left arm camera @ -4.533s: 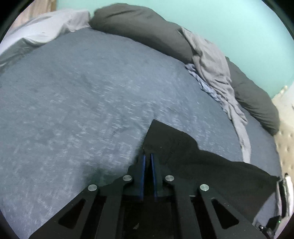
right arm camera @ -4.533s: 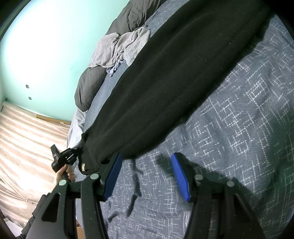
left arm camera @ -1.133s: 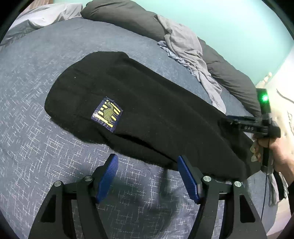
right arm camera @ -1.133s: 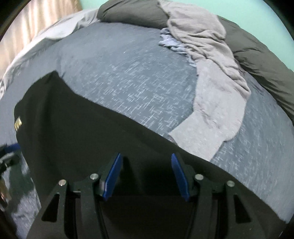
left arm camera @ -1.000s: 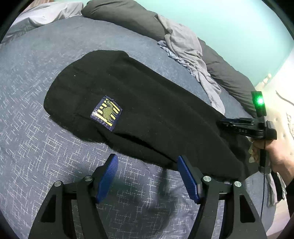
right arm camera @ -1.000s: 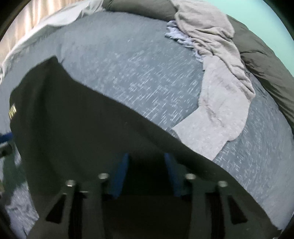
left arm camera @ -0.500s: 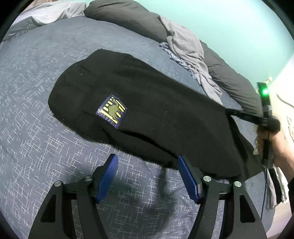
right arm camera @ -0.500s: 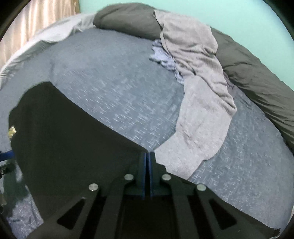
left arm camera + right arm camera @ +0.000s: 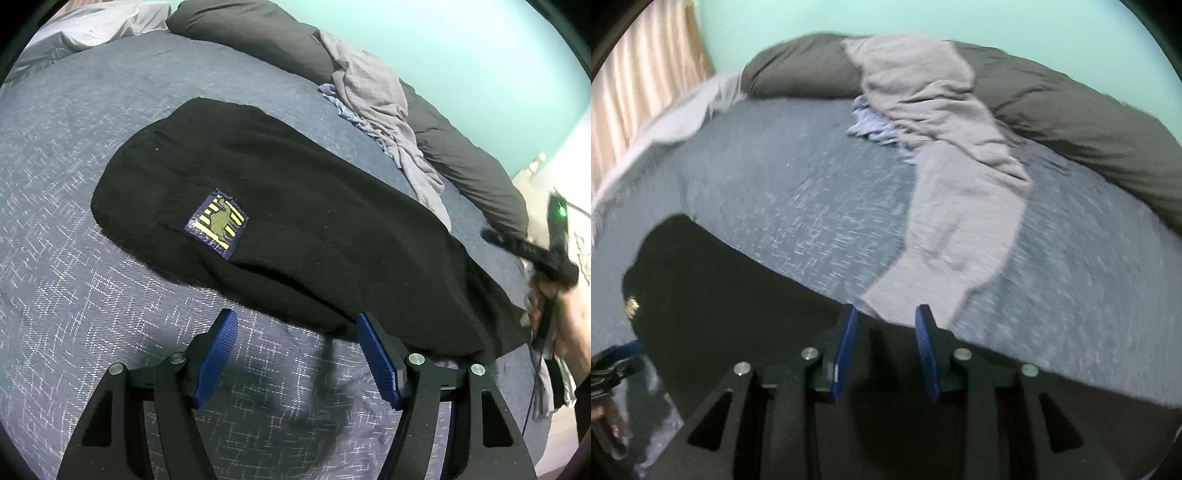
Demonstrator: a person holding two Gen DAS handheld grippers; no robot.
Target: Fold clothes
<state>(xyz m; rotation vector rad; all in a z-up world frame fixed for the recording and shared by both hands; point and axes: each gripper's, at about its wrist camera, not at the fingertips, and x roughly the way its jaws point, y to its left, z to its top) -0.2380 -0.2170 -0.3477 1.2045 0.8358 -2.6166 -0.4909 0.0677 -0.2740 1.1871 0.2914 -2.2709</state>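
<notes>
The bed point(image 9: 74, 314) w/ blue-grey patterned cover carries a dark pillow point(image 9: 258, 40) at the far edge and a grey garment point(image 9: 942, 155) draped over it. The black garment point(image 9: 314, 221) lies spread flat in the middle, its yellow patch point(image 9: 217, 222) facing up. Left gripper point(image 9: 295, 354) hovers just beside its near edge, fingers open, holding nothing. Right gripper point(image 9: 884, 350) is over the black cloth; its fingers have just been opening, apart now, cloth under them but not pinched.

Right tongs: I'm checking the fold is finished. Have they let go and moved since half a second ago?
Yes. The right tongs have just been opening, with nothing pinched now, and lifted away: the grey garment sits lower in their view, nearer the pads.
</notes>
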